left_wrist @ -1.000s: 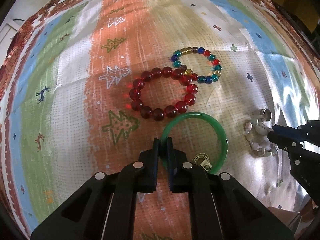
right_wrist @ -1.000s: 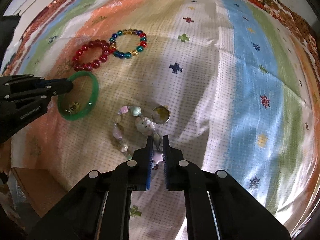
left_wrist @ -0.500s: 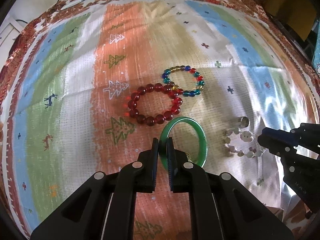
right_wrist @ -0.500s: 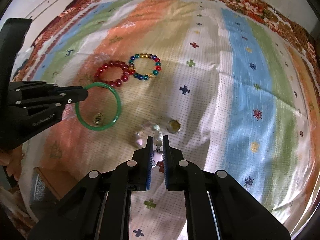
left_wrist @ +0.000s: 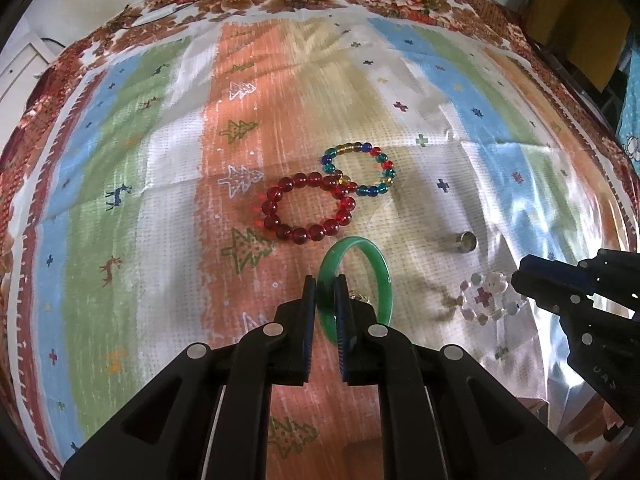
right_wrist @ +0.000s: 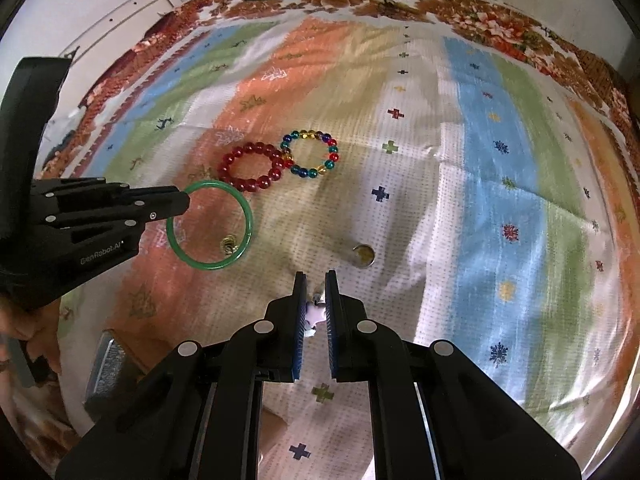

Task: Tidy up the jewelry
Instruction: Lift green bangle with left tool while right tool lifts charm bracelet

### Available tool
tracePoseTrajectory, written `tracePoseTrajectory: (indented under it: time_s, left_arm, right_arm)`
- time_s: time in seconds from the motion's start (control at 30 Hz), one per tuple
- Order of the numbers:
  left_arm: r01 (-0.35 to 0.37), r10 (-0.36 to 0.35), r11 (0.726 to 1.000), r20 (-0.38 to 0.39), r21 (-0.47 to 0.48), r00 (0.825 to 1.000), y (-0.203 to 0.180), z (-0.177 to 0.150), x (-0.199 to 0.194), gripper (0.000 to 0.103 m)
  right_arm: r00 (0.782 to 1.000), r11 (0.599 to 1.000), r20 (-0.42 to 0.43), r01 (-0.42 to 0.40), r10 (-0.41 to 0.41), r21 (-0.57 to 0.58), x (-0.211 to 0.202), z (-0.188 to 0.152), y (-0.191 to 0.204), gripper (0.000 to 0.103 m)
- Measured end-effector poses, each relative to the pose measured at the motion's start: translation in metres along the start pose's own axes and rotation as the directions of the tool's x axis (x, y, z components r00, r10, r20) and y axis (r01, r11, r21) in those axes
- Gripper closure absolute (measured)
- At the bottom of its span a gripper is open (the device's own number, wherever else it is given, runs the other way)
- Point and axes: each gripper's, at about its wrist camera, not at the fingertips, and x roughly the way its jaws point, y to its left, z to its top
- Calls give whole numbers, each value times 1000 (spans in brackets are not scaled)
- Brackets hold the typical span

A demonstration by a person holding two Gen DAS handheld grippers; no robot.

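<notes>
Jewelry is mid-sort: we clamp left tongs [left_wrist: 325,300] on the green bangle [left_wrist: 370,264], lifted clear at 6 o'clock of the red bead bracelet [left_wrist: 308,208]; right tongs [right_wrist: 316,300] pinch the pale charm bracelet [left_wrist: 490,296], presumably for separate grouping.

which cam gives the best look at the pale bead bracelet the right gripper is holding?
Left wrist: the pale bead bracelet hangs in full view as a loop from the right gripper. Right wrist view shows only a few beads between its fingers.
</notes>
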Motion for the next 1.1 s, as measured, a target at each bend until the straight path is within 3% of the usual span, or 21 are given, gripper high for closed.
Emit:
tracePoseTrajectory:
  time_s: [0.47, 0.77, 1.1]
  left_arm:
    - [20, -17, 999, 62, -39, 998, 3, -11, -34, 94]
    - [20, -17, 999, 57, -43, 998, 2, -14, -34, 94]
    - [20, -18, 999, 44, -40, 999, 2, -13, -29, 94]
  right_arm:
    - [998, 1000, 63, -28, 28, -4, -30, -8, 6, 102]
    - [1000, 1000, -11, -20, 21, 6, -13, -14, 2, 102]
    - [995, 998, -92, 50, -45, 49, 13, -16, -16, 101]
